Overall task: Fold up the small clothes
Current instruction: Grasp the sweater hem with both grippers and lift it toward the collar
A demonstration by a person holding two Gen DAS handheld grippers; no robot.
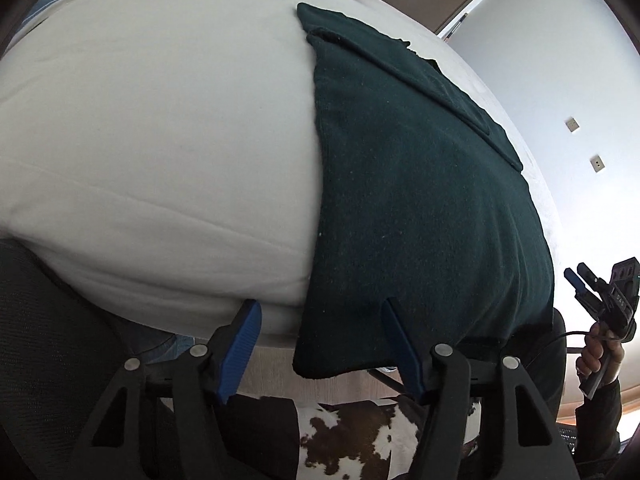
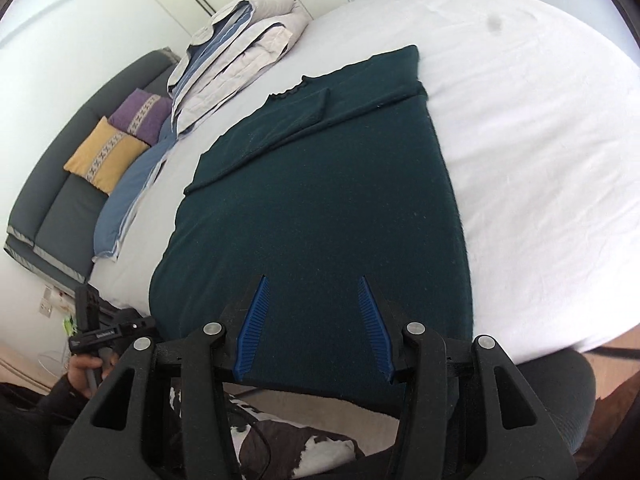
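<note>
A dark green knit garment (image 1: 420, 200) lies flat on the white bed (image 1: 160, 140), its sleeves folded in across the far part. Its near hem hangs over the bed's edge. My left gripper (image 1: 322, 312) is open at the garment's near left corner; the left finger is over the sheet and the right finger over the cloth, and the pads press on nothing. In the right wrist view the garment (image 2: 320, 200) fills the middle. My right gripper (image 2: 312, 284) hovers open over its near part, gripping nothing. That gripper (image 1: 578, 274) also shows at the far right, held in a hand.
A folded quilt (image 2: 240, 52) and a blue pillow (image 2: 128, 200) lie at the bed's far left. Beyond them is a dark sofa (image 2: 60, 200) with a yellow cushion and a purple one. A cowhide rug (image 1: 352, 440) covers the floor below the bed's edge. A black mesh chair (image 1: 40, 320) is on the left.
</note>
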